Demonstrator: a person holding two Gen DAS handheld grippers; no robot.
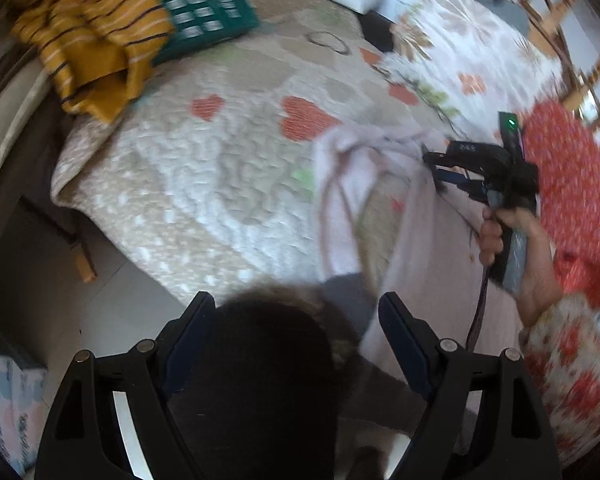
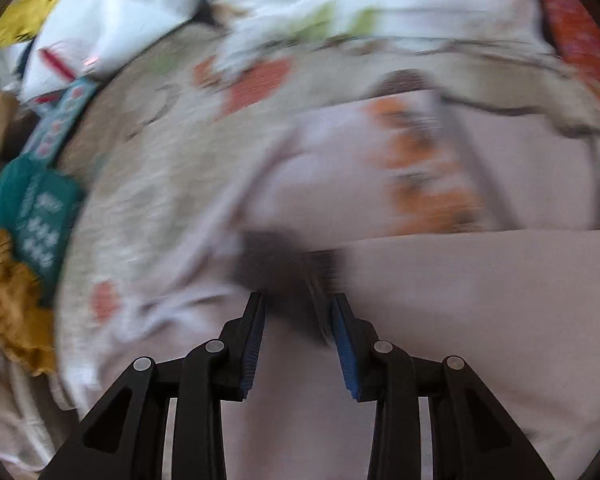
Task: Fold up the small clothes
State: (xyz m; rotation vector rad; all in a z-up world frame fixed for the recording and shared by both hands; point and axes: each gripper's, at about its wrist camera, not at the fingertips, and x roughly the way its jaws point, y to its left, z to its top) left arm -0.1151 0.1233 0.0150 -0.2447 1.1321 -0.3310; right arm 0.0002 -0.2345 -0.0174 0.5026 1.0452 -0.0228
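Pale pink garment (image 1: 420, 216) hangs rumpled, pinched in right tongs (image 2: 298, 304); left tongs (image 1: 296, 312) wide.

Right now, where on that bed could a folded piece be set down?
The quilt is bare between the yellow striped garment and the pale pink garment. It is crowded at the far edge by the green packet, and on the right, where the right gripper works the pink cloth.

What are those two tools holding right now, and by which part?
The left tool is wide open and holds nothing. The right tool seems to pinch the pale pink garment by a bunched fold near its top edge, though motion blur hides the contact.
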